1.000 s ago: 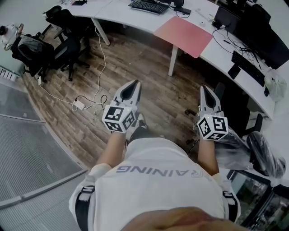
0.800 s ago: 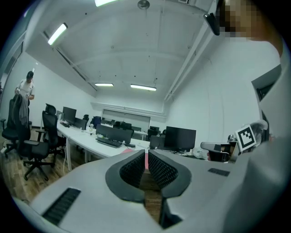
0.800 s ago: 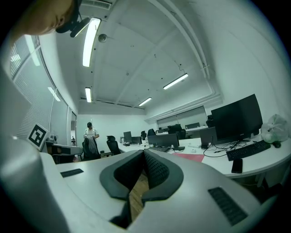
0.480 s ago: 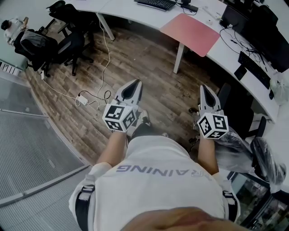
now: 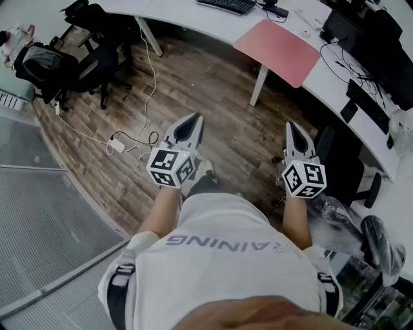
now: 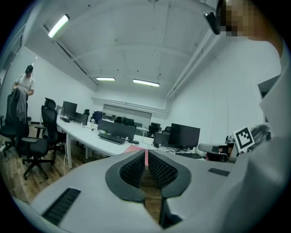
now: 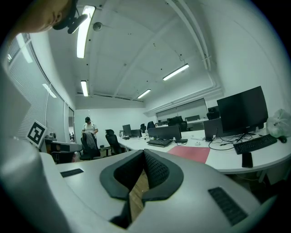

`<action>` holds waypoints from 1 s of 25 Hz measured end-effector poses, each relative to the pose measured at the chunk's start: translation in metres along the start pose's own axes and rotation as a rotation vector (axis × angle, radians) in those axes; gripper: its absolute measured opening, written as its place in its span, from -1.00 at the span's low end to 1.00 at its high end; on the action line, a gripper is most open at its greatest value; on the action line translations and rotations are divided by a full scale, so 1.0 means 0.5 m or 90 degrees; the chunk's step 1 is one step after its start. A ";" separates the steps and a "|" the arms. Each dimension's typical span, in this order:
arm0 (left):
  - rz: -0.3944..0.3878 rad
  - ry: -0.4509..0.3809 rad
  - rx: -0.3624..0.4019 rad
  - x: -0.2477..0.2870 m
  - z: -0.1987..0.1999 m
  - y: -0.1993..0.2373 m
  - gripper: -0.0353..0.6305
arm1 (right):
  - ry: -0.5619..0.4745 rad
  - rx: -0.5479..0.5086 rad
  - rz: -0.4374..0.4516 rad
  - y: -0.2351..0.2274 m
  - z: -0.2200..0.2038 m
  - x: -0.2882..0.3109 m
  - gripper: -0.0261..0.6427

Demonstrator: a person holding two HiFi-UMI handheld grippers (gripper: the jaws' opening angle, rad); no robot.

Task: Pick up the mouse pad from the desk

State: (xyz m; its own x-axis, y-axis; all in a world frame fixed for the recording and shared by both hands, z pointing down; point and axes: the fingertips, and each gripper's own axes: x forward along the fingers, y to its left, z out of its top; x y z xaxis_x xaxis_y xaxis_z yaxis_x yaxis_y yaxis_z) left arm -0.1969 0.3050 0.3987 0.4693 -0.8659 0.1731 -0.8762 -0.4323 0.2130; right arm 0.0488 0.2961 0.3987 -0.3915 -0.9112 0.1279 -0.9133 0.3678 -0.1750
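We have left gripper (image 5: 192, 120) and right gripper (image 5: 294, 127) side by side above the wood-plank floor (image 5: 213, 97), ribbed black jaws pressed together on nothing. The flat pink mouse pad (image 5: 277, 51) lies well ahead on the curved white desk (image 5: 187, 14), perhaps overhanging its edge

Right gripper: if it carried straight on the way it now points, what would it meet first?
Nothing close: the right gripper points over wooden floor at the white desk, probably just left of the pink mouse pad. Depth is unclear.
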 end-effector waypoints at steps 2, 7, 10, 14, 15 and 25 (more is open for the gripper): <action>-0.004 -0.001 -0.002 0.019 0.012 0.030 -0.75 | 0.001 -0.003 -0.001 0.007 0.004 0.038 -0.85; -0.008 -0.009 -0.009 0.061 0.052 0.125 -0.75 | -0.002 -0.010 -0.003 0.038 0.029 0.142 -0.85; -0.012 -0.012 -0.015 0.083 0.078 0.188 -0.75 | -0.005 -0.016 -0.008 0.064 0.046 0.202 -0.85; -0.034 -0.002 -0.008 0.109 0.090 0.240 -0.75 | -0.008 -0.015 -0.022 0.092 0.051 0.255 -0.85; -0.041 0.001 -0.005 0.116 0.088 0.249 -0.75 | -0.006 -0.015 -0.024 0.100 0.045 0.266 -0.85; -0.077 0.012 -0.016 0.178 0.097 0.293 -0.75 | 0.016 -0.029 -0.045 0.110 0.041 0.328 -0.85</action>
State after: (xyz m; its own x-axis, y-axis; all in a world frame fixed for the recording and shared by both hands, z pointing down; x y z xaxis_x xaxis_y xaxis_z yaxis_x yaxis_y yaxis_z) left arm -0.2890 0.1525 0.3989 0.5730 -0.8033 0.1624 -0.8105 -0.5260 0.2577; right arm -0.0632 0.1629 0.3899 -0.3275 -0.9307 0.1631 -0.9429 0.3108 -0.1197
